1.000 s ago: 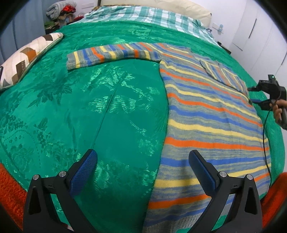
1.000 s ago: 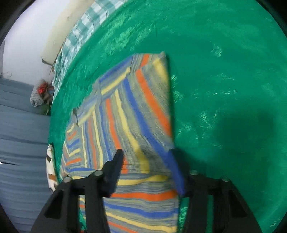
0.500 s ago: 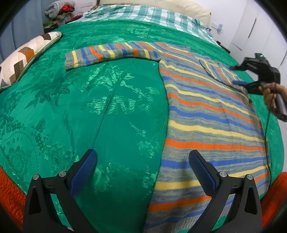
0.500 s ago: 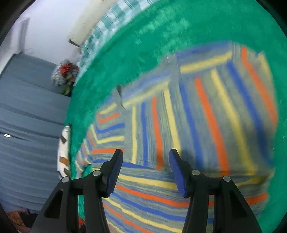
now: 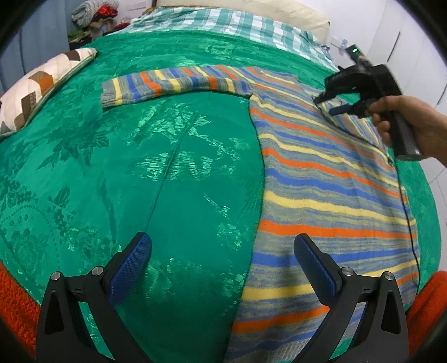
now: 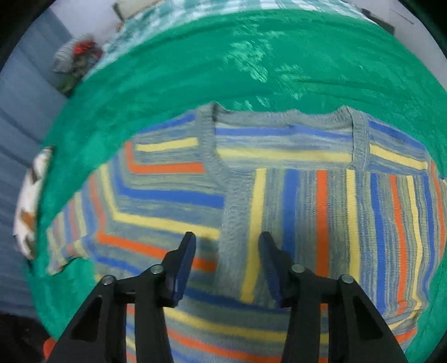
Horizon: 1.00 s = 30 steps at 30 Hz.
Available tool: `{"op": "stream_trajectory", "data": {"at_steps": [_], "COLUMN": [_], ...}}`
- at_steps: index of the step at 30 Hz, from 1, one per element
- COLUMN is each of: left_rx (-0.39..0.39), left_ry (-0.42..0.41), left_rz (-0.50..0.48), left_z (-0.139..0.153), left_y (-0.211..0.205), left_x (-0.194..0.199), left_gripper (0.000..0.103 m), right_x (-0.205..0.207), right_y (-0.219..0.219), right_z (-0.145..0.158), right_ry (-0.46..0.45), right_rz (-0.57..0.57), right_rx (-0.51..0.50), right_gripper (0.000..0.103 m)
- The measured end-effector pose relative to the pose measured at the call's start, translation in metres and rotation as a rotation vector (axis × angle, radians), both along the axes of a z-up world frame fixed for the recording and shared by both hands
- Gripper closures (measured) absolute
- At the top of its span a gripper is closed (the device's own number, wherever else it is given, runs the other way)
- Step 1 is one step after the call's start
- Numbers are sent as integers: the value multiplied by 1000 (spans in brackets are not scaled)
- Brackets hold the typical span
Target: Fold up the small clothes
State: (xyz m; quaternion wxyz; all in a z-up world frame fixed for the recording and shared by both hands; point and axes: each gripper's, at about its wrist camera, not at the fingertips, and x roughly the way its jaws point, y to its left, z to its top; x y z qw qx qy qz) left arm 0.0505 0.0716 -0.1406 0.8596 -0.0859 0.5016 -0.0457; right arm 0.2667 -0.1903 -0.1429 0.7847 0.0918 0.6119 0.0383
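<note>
A striped knit sweater (image 5: 321, 178) in grey, blue, yellow and orange lies flat on the green bedspread (image 5: 139, 156). One sleeve (image 5: 173, 83) stretches out to the left; the other sleeve (image 6: 377, 212) is folded across the chest. My left gripper (image 5: 222, 251) is open and empty, low over the bedspread at the sweater's left hem edge. My right gripper (image 6: 227, 243) is open and empty, just above the chest below the neckline (image 6: 282, 123). It also shows in the left wrist view (image 5: 332, 104), hand-held over the folded sleeve.
A patterned cushion (image 5: 42, 86) lies at the bed's left edge. A checked pillow (image 5: 223, 22) lies at the head of the bed, with a pile of clothes (image 5: 92, 16) beyond. An orange blanket (image 5: 16, 301) lines the near edge. White cupboards (image 5: 413, 47) stand at the right.
My right gripper has let go of the sleeve, which now lies folded on the chest, and has swung round over the neckline. My left gripper has stayed put and open.
</note>
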Motion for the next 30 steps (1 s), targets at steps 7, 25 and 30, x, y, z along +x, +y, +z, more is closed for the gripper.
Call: {"op": "stream_trajectory", "data": {"at_steps": [7, 25, 30], "left_rx": [-15, 2, 3], "left_ry": [4, 0, -18], "left_rz": [4, 3, 8], "left_z": [-1, -2, 5], "left_y": [1, -1, 3], "left_x": [3, 5, 4], "left_gripper": [1, 1, 1], "right_x": [2, -46, -101], "right_y": [6, -69, -137], "right_z": [1, 40, 40], "right_ry": [-23, -190, -196], "right_rz": [-28, -82, -133], "right_rx": [-180, 296, 190], "right_gripper": [98, 36, 35]}}
